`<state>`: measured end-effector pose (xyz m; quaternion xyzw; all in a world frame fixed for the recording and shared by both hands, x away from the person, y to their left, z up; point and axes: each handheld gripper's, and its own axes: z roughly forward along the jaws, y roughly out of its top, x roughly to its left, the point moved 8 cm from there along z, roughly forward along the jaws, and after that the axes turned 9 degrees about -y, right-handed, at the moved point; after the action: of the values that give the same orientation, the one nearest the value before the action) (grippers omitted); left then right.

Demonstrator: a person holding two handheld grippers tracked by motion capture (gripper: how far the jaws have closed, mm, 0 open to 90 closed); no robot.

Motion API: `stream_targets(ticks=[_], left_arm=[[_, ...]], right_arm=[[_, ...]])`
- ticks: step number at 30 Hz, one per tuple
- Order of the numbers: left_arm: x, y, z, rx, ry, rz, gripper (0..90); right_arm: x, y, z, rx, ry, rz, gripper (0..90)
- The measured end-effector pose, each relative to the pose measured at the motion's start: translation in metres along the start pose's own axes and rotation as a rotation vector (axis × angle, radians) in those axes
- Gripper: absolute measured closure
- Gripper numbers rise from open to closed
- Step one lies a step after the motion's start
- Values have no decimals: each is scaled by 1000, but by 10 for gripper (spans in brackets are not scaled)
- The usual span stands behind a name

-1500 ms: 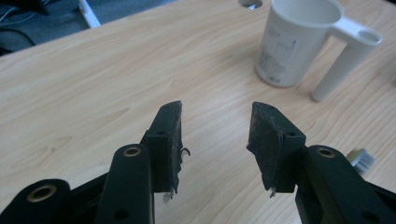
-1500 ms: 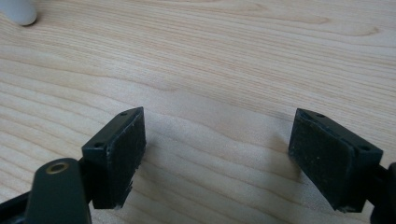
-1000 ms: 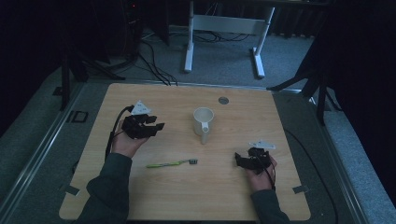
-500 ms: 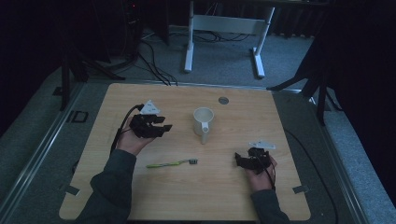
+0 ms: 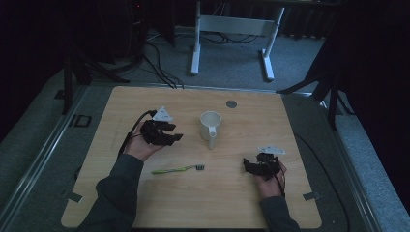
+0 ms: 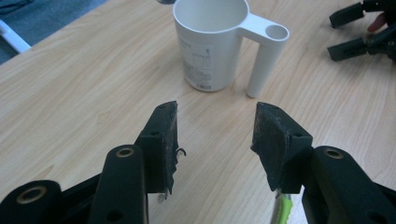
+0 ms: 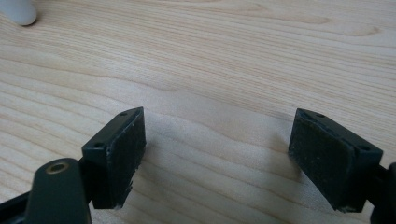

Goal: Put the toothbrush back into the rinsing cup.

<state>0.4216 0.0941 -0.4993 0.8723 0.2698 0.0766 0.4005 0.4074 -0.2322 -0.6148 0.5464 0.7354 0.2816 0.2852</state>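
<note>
A dim room, with one light wooden table [image 5: 145, 101] seen from above. At its left, a person's left hand holds one black two-jaw left gripper [image 5: 175, 134] just above the wood, pointed toward the middle. Its jaws have just been opening and now stand wide apart with nothing between them; in the left gripper view the two worn black pads [image 6: 168, 140] frame bare tabletop. Its cable loops off behind the wrist, hard to follow in the gloom.

Just in front of the person, between the two hands, lies one green plastic toothbrush [image 5: 178, 169] with a dark bristle head, flat on the table. In the left gripper view it is nearly all hidden behind the jaw, with a green sliver showing at the bottom edge.

Near the middle stands one white plastic mug with a hollow tube handle [image 5: 211, 127], upright, apart from both grippers. Its printed label is too small to read.

One small grey round disc [image 5: 231, 103] sits near the far edge; what it is cannot be made out.

At right, the right hand holds one black right gripper [image 5: 247, 165] low over the wood, jaws spread and empty.
</note>
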Motion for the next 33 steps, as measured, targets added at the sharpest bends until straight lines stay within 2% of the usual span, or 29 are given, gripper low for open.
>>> stream_targets(ticks=[7,22,33], left_arm=[[-6,-4,5,31,-22,23,512],[-18,-25,14,132,-83,62,524],[-20,-33,20,192,-106,60,525]], right_arm=[[0,0,0,-1,0,-1,184],[0,0,0,0,0,1,184],[0,0,0,0,0,1,184]])
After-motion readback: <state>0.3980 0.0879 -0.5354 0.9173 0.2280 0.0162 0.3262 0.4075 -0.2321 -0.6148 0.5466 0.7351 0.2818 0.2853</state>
